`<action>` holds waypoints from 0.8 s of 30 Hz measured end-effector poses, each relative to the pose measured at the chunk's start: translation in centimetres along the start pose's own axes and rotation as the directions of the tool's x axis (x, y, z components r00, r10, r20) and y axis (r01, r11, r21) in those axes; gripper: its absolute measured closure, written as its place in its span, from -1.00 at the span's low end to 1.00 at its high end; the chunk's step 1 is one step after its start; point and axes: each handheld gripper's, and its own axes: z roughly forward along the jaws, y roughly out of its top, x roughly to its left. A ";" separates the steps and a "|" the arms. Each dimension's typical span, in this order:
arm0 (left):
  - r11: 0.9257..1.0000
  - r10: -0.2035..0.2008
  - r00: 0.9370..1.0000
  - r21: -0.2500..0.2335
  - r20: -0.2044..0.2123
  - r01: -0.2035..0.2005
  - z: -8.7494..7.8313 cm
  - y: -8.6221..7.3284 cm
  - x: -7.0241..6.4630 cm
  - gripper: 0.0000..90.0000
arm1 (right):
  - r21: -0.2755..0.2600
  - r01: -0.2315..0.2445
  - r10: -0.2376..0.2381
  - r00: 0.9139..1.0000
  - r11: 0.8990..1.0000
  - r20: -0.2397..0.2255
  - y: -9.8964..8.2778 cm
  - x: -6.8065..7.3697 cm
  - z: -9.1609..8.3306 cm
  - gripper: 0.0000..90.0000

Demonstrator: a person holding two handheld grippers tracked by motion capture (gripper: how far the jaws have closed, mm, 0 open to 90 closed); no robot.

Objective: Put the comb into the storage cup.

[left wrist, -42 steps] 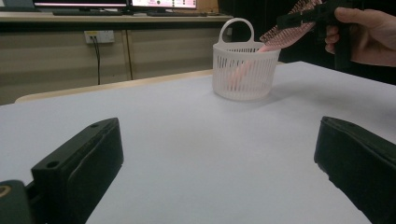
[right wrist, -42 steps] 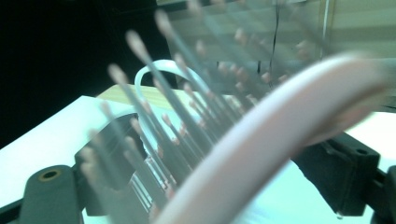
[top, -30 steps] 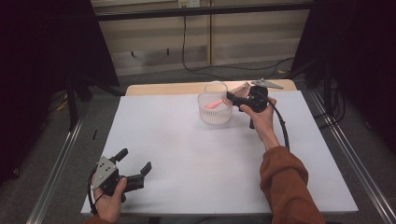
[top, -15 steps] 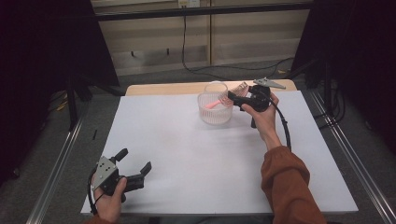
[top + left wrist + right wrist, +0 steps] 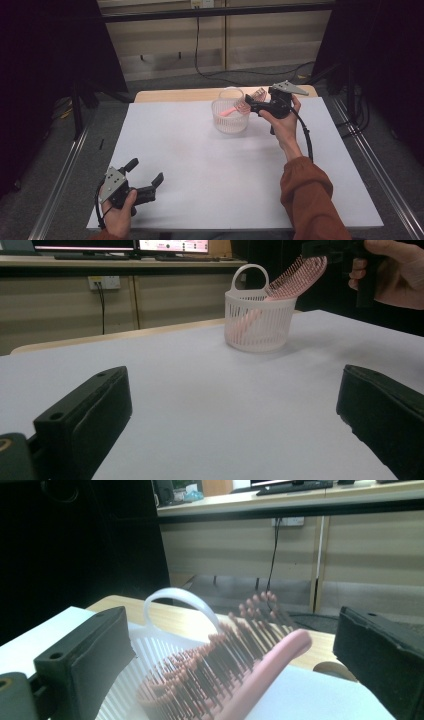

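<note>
A white slotted basket (image 5: 230,118) with a hoop handle stands at the back of the white tabletop (image 5: 215,170). A pink hairbrush (image 5: 254,96) leans in it, handle down inside and bristled head sticking out over the right rim. My right gripper (image 5: 251,104) hovers just right of the basket, open, with its jaws on either side of the brush head (image 5: 235,675) and not touching it. My left gripper (image 5: 146,170) rests open at the near left corner with nothing between its jaws. From there the basket (image 5: 257,322) and brush (image 5: 300,272) stand far ahead.
A strip of bare wood (image 5: 175,95) runs along the table's far edge behind the basket. Metal rails (image 5: 60,180) flank both sides of the table. A cable (image 5: 305,140) trails from the right gripper along the orange sleeve (image 5: 310,195).
My right gripper has drawn back a little to the right from the basket. The brush stays leaning in the basket. The left gripper has not moved.
</note>
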 end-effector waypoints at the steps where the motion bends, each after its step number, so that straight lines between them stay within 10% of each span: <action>1: 1.000 -0.002 1.000 -0.002 -0.001 0.002 0.0 0.0 0.0 -0.97 | 0.000 -0.003 0.003 1.000 1.000 0.001 0.1 0.0 -0.1 -0.98; 24: 1.000 -0.011 1.000 -0.014 -0.023 0.010 -0.1 -0.1 0.2 -0.97 | -0.019 0.040 -0.040 0.999 0.999 0.010 1.3 0.7 -2.8 -0.98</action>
